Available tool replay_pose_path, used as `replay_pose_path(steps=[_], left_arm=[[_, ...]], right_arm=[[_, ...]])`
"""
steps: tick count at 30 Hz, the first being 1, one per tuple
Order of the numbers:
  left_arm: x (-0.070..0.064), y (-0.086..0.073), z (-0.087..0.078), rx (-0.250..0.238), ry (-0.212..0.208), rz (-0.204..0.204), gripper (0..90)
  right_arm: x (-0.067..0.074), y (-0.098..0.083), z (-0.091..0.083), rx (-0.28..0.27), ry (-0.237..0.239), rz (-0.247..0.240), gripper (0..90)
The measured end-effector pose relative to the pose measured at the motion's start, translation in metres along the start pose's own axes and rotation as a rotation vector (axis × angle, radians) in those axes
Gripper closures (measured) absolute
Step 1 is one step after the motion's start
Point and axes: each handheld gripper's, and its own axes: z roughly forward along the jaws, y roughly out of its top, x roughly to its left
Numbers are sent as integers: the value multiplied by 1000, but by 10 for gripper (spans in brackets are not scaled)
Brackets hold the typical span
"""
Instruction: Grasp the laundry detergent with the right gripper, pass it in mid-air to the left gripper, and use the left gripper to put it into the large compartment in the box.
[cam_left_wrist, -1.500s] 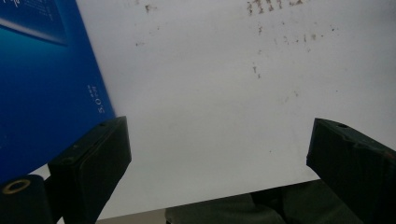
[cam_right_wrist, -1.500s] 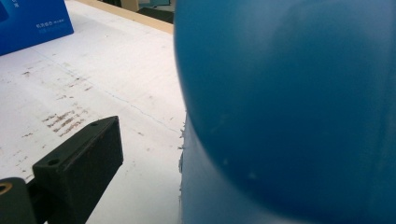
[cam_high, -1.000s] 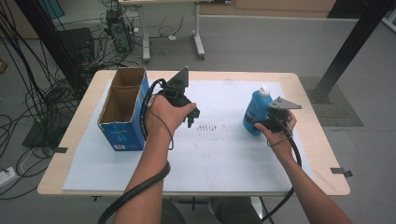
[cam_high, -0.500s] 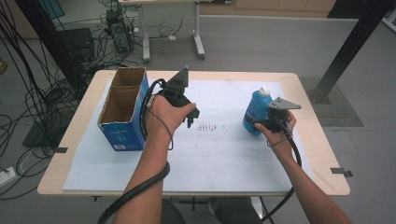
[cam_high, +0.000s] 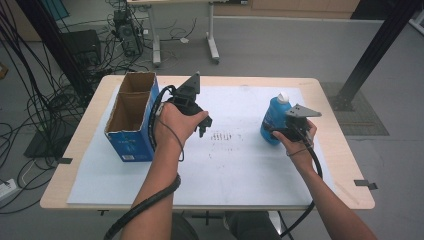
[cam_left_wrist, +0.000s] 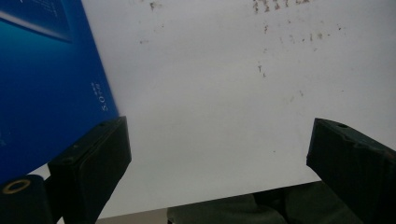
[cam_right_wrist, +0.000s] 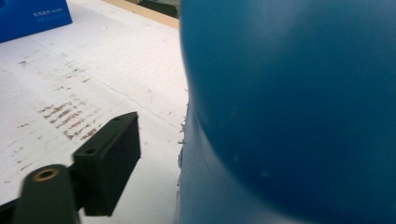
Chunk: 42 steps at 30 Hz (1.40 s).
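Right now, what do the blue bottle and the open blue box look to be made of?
Blue bottle: probably plastic, smooth and slightly glossy, with soft highlights on its curved wall in the right gripper view and a white cap. Blue box: cardboard, with raw brown inner walls and flaps and a printed blue outer skin.

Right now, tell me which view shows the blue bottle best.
The high view: the whole blue bottle stands upright with its white cap, beside the right gripper. The right gripper view has just its blue wall, very close. The left gripper view faces the cardboard box instead.

Even, soft indoor light; close gripper views slightly blurred
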Motion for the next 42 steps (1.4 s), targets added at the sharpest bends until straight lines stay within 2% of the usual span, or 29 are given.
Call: replay_pose_path(steps=[8,14,29,42], left_arm=[[0,-1,3,1,3,-4,67],[-1,-1,2,-2,3,0,67],[-3,0,-2,-4,8,7,67],[-2,0,-5,-11,15,7,67]], right_arm=[[-5,-1,-1,3,-16,16,352],[-7,-2,2,16,-18,21,392],[-8,-3,2,13,-8,46,410],[-8,-5,2,-5,-2,43,414]])
